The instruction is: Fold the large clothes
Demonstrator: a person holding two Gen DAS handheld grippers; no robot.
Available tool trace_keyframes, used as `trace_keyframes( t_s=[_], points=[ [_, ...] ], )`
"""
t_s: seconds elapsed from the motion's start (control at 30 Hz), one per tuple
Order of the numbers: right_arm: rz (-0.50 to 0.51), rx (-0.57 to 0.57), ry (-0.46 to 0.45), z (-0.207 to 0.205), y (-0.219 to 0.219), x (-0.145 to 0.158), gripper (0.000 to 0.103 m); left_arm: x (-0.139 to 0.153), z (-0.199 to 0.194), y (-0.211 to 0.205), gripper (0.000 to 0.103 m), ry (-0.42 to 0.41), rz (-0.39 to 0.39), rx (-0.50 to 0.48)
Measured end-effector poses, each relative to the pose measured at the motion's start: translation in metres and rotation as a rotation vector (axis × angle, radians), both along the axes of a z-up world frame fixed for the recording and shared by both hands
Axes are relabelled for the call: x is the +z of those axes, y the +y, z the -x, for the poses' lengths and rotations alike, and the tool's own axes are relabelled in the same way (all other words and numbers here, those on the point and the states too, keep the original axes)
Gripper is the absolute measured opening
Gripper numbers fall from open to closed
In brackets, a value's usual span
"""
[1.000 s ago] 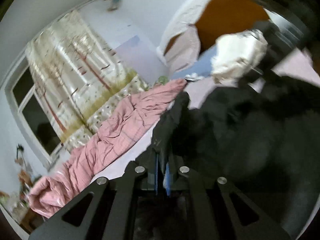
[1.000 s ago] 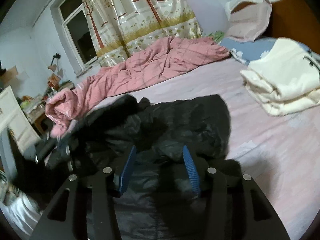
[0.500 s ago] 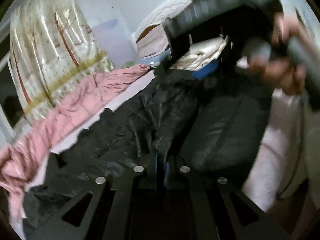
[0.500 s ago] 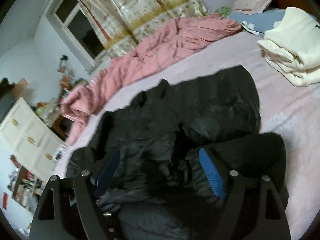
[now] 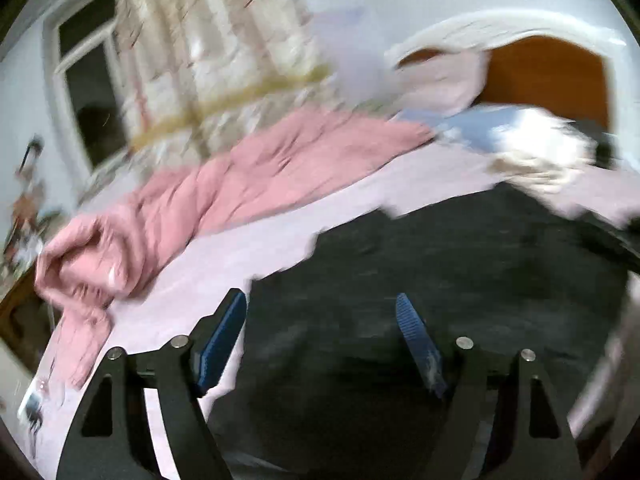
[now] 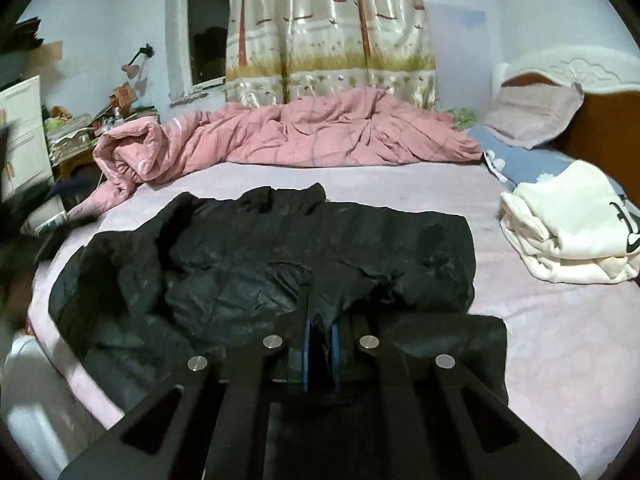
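A large black jacket [image 6: 248,264] lies crumpled on the pink bed sheet [image 6: 560,328]. My right gripper [image 6: 320,340] is shut on a fold of the jacket at its near edge. In the blurred left wrist view the jacket [image 5: 460,280] fills the lower right. My left gripper [image 5: 322,340] is open above the jacket's left edge, with nothing between its blue pads [image 5: 222,336].
A pink quilt [image 6: 288,140] lies bunched along the bed's far side. A folded cream garment [image 6: 572,224] sits at the right, by a blue pillow [image 6: 520,160] and the orange headboard [image 6: 600,128]. White drawers [image 6: 20,132] and a cluttered table stand at the left.
My left gripper has let go of the jacket and opened. My right gripper, open before, has shut on the jacket's near edge. The jacket now lies flatter on the bed.
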State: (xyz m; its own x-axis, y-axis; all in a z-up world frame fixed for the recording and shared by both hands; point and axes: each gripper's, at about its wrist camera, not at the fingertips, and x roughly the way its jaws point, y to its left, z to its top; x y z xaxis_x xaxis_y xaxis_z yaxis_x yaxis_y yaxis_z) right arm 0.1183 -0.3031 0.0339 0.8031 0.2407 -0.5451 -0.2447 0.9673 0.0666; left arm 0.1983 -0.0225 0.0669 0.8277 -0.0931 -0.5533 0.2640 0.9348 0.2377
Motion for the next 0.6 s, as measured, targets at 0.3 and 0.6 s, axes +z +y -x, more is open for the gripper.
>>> trace_keyframes(
  t_s=[0.3, 0.6],
  points=[
    [0.066, 0.026, 0.052, 0.022, 0.006, -0.02, 0.009, -0.087, -0.124, 0.017, 0.053, 0.598, -0.007, 0.188],
    [0.164, -0.178, -0.178, 0.03, -0.003, 0.012, 0.009, -0.028, -0.104, 0.085, 0.005, 0.309, 0.244, 0.328]
  ],
)
